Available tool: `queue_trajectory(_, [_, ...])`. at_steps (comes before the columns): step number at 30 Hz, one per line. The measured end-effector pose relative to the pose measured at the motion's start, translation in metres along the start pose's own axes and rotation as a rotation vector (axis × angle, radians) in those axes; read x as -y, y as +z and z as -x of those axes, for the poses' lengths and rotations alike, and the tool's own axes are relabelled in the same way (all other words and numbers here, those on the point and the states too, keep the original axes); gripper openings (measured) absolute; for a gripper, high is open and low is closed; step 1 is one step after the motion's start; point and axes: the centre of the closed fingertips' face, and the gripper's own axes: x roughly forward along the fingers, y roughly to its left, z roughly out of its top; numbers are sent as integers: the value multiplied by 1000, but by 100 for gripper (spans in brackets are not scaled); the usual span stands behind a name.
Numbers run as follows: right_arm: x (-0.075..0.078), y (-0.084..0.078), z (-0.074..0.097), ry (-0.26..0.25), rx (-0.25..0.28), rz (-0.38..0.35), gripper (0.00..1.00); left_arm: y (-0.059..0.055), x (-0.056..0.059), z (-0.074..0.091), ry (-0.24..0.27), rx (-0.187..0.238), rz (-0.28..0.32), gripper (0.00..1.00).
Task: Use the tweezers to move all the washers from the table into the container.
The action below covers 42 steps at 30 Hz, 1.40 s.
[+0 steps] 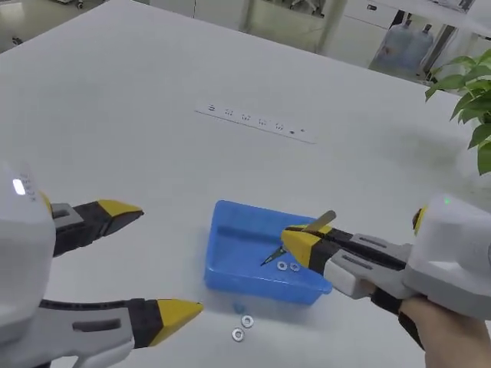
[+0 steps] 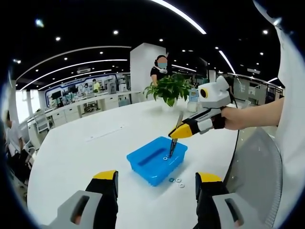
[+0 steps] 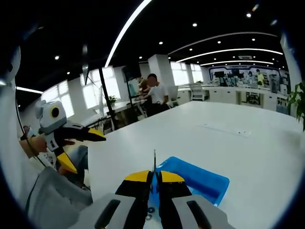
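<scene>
- Right gripper (image 1: 295,239): jaws pressed together, clamped tight on the tweezers (image 1: 321,221).
- Tweezers tilted down and to the left, thin tips low inside the blue box (image 1: 234,245).
- Tips just beside two washers (image 1: 282,266) lying on the box floor, near the wall closest to the person.
- Too small to tell whether the tips are empty or pinching a washer.
- Left gripper (image 1: 165,258): jaws wide apart, nothing between them, well off to the left of the box, above the white table (image 1: 153,115).
- Done, by the look of it: two washers in the box.
- Left to do: two more washers (image 1: 247,320) on the table, close together, just outside the near wall of the box.
- Also a small bluish bit right by that wall, maybe a third one, too blurry to say.
- About half done, as a guess.
- Next, most likely: lift the tips out of the box, come down on the nearest washer on the table, pinch its rim, carry it over the wall, let go.
- Tricky part: thin flat rings on a smooth top, easy to push away or to flick out of the tips.
- Good to keep the tips low and slow, with the box close by for a short trip.
</scene>
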Motion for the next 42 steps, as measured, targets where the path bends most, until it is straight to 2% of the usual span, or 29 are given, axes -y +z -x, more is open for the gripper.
queue_trajectory(6, [-10,-15,0,21,-35,5,3,1,1,-1,-5,3,-1,66])
queue_trajectory(20, [-13,-52,-8,36,-121,-22,3,2,6,-2,-19,-7,-13,66])
queue_trajectory(31, [-13,-71,-14,44,-170,-26,3,-1,6,-2,-19,-17,-15,65])
queue_trajectory(42, [-15,-77,-17,51,-205,22,3,-3,3,0,-11,-22,-10,65])
